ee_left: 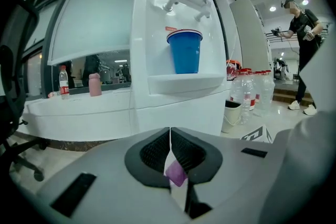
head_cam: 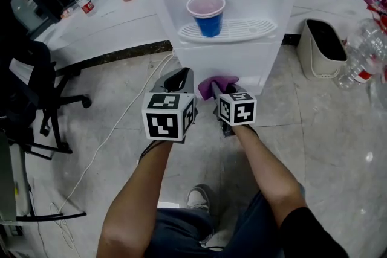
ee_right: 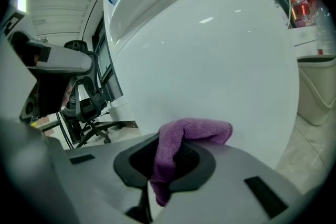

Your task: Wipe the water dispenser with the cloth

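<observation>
Jaws of the right claw point(ee_right: 167, 153) are closed tight on a purple fluffy cloth point(ee_right: 195, 131). The cloth's free end folds over the top of the claw and lies against the smooth lower front panel of the tall white water dispenser point(head_cam: 211, 58). In the head view the cloth sits low on that panel, below the slotted white drip tray point(head_cam: 253, 27). A blue plastic cup point(head_cam: 207, 15) stands upright on the tray beneath the taps.

The left claw point(ee_left: 170, 145) is held just beside the right one and points at the same dispenser. Its jaws are drawn together to a thin slit. A small purple patch shows low in that slit, but I cannot tell whether it is gripped.

On the tiled floor at the right of the head view stand a cream plastic bin point(head_cam: 323, 48) and several clear plastic bottles point(head_cam: 361, 54). A black office chair point(head_cam: 36, 90) stands at the left.
</observation>
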A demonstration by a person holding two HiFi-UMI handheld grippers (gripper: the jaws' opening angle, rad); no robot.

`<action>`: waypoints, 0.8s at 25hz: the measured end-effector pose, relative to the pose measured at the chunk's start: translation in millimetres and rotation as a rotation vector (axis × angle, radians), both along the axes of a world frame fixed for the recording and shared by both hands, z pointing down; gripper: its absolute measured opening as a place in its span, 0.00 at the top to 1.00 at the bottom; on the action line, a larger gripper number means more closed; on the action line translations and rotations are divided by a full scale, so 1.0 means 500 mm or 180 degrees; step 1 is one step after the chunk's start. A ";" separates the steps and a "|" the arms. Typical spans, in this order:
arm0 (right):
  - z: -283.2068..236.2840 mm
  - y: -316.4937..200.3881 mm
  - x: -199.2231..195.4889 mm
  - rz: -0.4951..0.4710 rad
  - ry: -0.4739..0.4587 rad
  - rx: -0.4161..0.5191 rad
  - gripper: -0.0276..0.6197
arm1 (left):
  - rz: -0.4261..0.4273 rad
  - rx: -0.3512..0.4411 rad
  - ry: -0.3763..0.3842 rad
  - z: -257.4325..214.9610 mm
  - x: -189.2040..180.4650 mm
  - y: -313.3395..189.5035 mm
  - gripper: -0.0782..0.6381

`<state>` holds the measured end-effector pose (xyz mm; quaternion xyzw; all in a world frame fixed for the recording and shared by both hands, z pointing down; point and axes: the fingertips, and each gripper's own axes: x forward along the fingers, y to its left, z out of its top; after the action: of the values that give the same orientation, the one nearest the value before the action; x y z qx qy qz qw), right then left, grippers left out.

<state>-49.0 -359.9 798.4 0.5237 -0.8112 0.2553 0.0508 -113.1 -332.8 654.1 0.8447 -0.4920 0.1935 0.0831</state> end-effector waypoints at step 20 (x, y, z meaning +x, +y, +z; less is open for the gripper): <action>0.009 0.044 0.293 0.0489 0.0309 -0.0036 0.89 | 0.0252 0.0009 0.0003 -0.006 0.153 0.020 0.85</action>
<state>97.3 -338.1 802.9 0.5959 -0.7637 0.2374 0.0733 -36.4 -323.1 651.1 0.8638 -0.4584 0.1956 0.0744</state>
